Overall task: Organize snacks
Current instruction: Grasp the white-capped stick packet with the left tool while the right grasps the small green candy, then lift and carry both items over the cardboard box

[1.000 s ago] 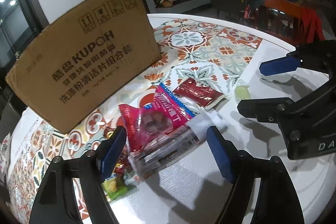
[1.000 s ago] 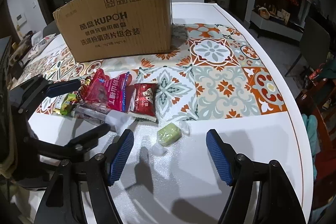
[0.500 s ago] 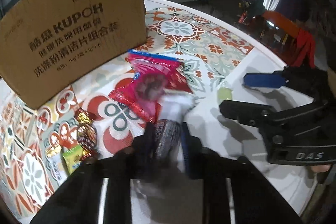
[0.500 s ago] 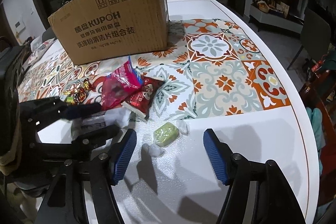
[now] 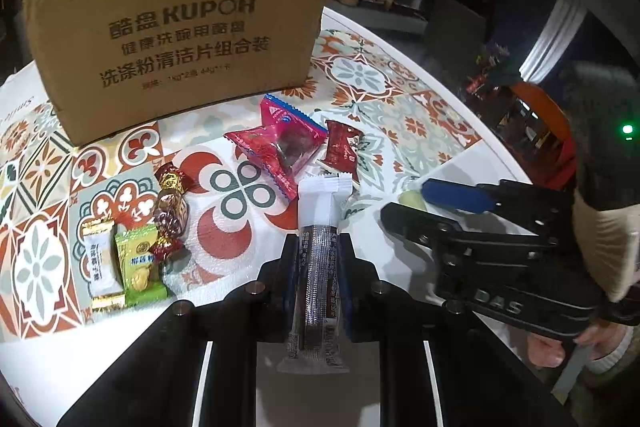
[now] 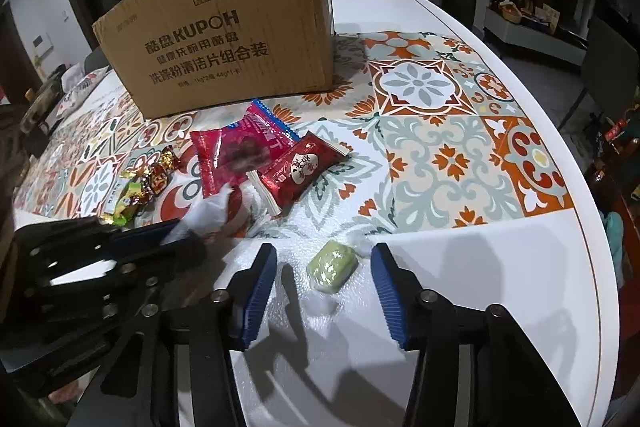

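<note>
Standing at the far side of the round white table [image 6: 500,291], a brown cardboard box [image 6: 224,39] printed with KUPOH is being seen from outside only; its contents cannot be told. Snacks are being shown scattered on the patterned tile mat [image 6: 440,131] before it: a pink bag [image 5: 276,147] lying against a dark red packet [image 5: 340,151], then a red-and-gold wrapped candy [image 5: 170,215], a green packet [image 5: 138,267] and a white-and-gold packet [image 5: 100,269] side by side at the left. A long snack bar in a clear and white wrapper [image 5: 320,267] is being clamped firmly across its middle by the fully closed left gripper [image 5: 318,259], its white end pointing toward the pink bag. A small green wrapped candy [image 6: 332,267] is being straddled by the right gripper [image 6: 324,291], which is tilted downward; its jaws are closing, with the blue pads not yet touching the candy.
</note>
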Available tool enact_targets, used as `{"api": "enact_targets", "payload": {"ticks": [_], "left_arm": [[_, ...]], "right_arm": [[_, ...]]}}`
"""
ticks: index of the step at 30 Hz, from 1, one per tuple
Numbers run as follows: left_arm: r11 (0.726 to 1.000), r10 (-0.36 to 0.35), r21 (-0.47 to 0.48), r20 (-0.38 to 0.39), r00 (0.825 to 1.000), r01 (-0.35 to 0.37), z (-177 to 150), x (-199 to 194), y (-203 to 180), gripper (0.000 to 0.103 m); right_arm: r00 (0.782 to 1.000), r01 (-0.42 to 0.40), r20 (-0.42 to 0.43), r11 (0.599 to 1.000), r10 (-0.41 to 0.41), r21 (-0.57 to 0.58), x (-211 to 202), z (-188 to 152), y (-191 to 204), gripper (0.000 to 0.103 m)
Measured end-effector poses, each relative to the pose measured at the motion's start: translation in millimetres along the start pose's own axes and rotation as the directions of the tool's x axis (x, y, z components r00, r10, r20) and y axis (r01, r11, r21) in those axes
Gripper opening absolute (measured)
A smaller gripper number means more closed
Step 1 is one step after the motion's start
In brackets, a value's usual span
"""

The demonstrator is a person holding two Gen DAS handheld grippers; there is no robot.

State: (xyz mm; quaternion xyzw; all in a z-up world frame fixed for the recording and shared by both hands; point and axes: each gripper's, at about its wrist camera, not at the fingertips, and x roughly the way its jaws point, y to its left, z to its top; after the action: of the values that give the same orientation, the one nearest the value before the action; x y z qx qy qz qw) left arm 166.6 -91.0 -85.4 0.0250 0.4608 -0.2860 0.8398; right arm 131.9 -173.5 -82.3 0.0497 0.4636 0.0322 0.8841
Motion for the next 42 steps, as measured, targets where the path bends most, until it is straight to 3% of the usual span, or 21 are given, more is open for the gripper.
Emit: {"api": "enact_targets", "payload": {"ticks": [7,14,23,29,36,42], "left_arm": [[0.999,0.003,-0.049,0.014,1.000,-0.002,-1.0,-5.6,4.0,0.019],[0.998,0.010,-0.069,0.049,0.999,-0.006,0.0,-18.2,5.3,0.019],[0.997,0.030,-0.074,0.152,0.988,-0.019,7.4,-57.4,2.7,0.019],[0.997,0.037,-0.070,0.224,0.974,-0.021,22.3,-91.0,5.4,0.019],[0.996,0.087,-0.047,0.323,0.943,-0.076,48.2,-125.7,8.3,0.019],[0.993,0.116,-0.046,0.360,0.926,-0.107,75.5,-142.3,17.6,0.019]], "right_arm": [[0.999,0.053,0.003,0.998,-0.053,-0.040,1.1,0.0,5.3,0.021],[0.999,0.020,0.039,0.999,-0.018,-0.048,-15.1,1.2,12.4,0.020],[0.989,-0.044,0.137,0.996,0.055,-0.082,-60.0,13.1,32.9,0.020],[0.976,-0.080,0.195,0.990,0.101,-0.113,-84.7,27.1,44.1,0.020],[0.952,-0.092,0.278,0.986,0.129,-0.140,-108.2,56.2,52.8,0.020],[0.927,-0.093,0.346,0.982,0.147,-0.167,-123.2,88.9,59.5,0.020]]}}
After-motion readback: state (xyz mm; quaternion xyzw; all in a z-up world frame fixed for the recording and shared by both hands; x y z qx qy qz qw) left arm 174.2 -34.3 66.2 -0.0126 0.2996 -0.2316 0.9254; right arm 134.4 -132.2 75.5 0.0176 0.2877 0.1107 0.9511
